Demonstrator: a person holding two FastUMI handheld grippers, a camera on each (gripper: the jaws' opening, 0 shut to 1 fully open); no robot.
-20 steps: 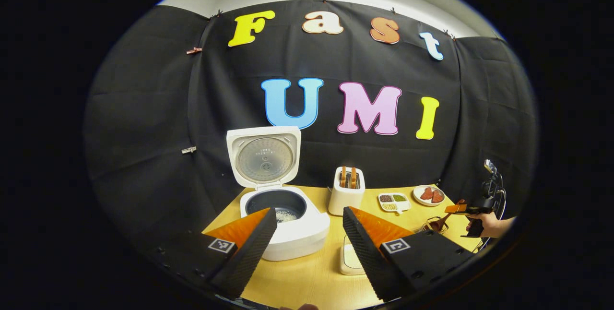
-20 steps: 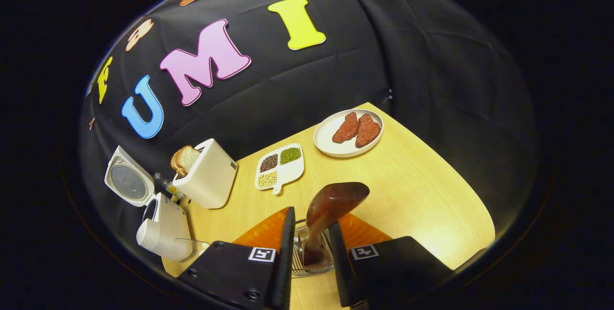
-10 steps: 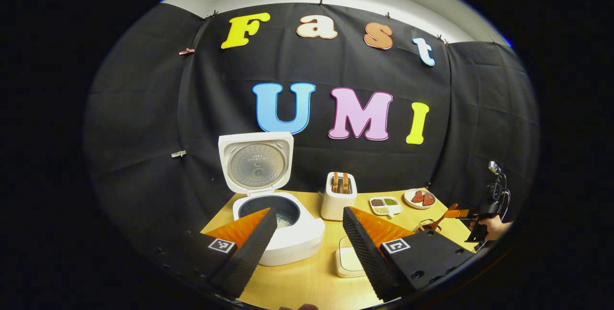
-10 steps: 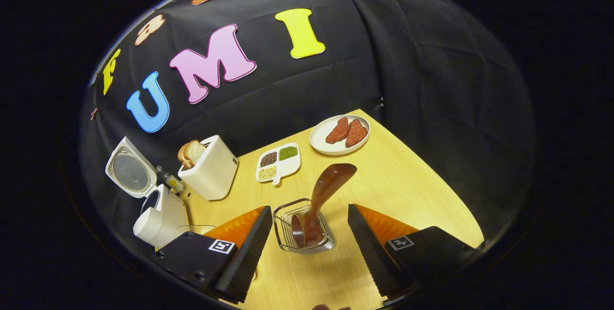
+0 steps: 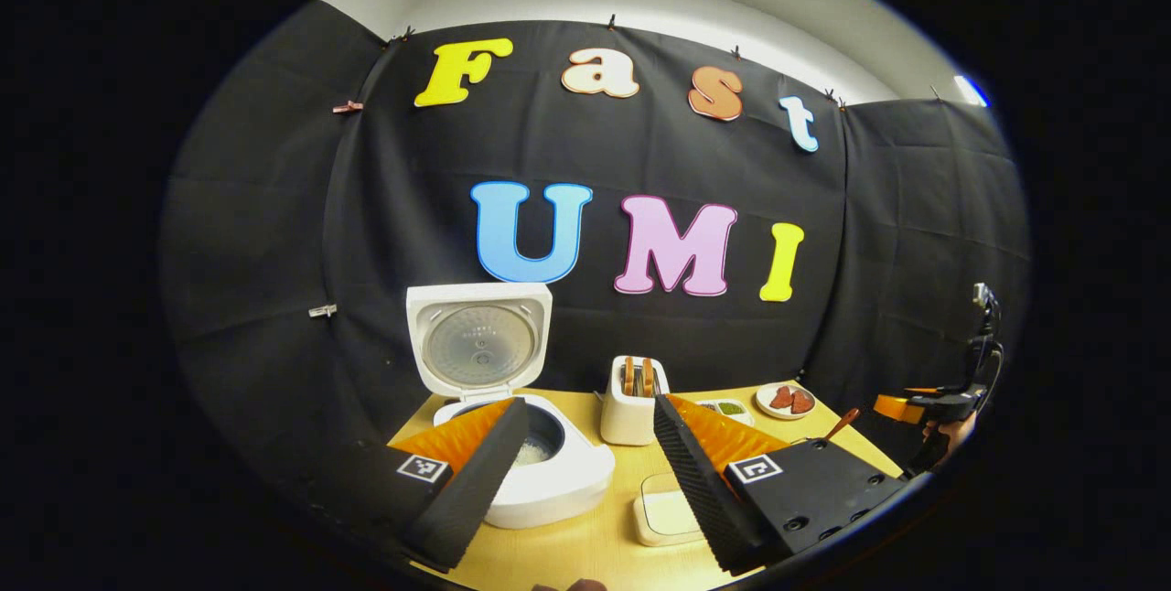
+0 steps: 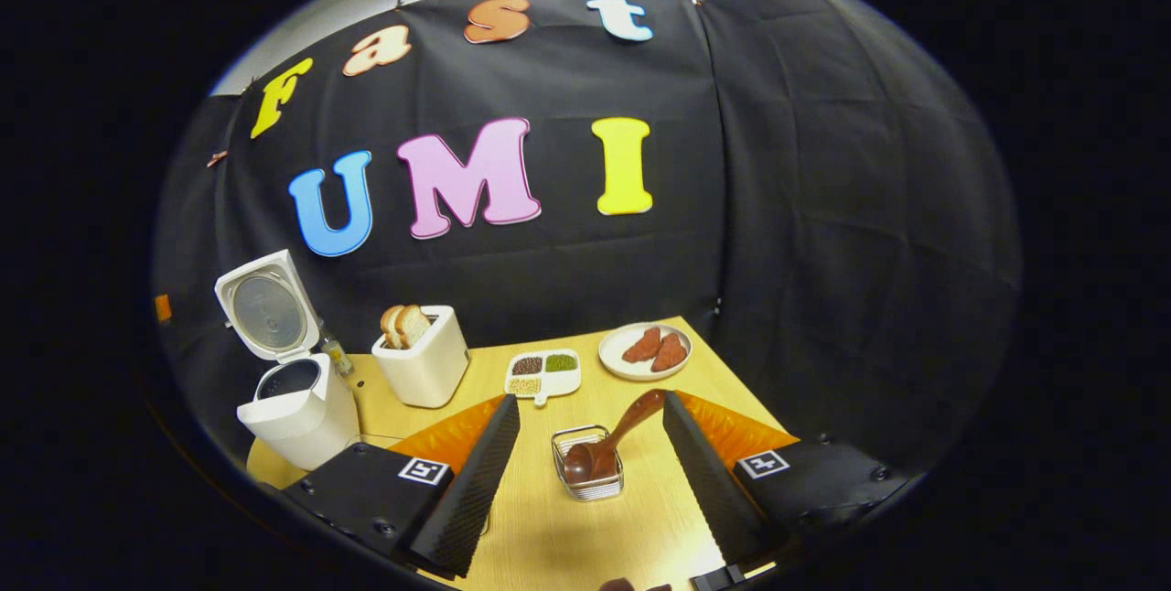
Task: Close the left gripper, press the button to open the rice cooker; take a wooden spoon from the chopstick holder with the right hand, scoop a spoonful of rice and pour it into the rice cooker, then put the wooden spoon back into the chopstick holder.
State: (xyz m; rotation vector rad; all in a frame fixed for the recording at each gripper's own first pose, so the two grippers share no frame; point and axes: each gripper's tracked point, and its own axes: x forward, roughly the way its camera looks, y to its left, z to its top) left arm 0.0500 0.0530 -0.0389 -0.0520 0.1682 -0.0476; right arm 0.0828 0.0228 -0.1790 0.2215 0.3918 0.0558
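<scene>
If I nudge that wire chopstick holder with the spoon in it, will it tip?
Probably, fairly easily. The chopstick holder is a small open wire basket, so likely light. The wooden spoon leans out past its rim, putting weight off-centre. It may also slide on the smooth table.

1. Left gripper (image 5: 585, 472): two wedge-shaped fingers with ribbed inner faces, mounted on matte black blocks (image 5: 805, 499) with round screw heads.
2. Small square black-and-white markers (image 5: 755, 468) on top of each block.
3. Right gripper (image 6: 590, 463): same wedge fingers, ribbed faces, black blocks, square markers (image 6: 416, 470), screws near the edges.
4. Seen from the left gripper view, dark housing with a cable at the rear.
</scene>
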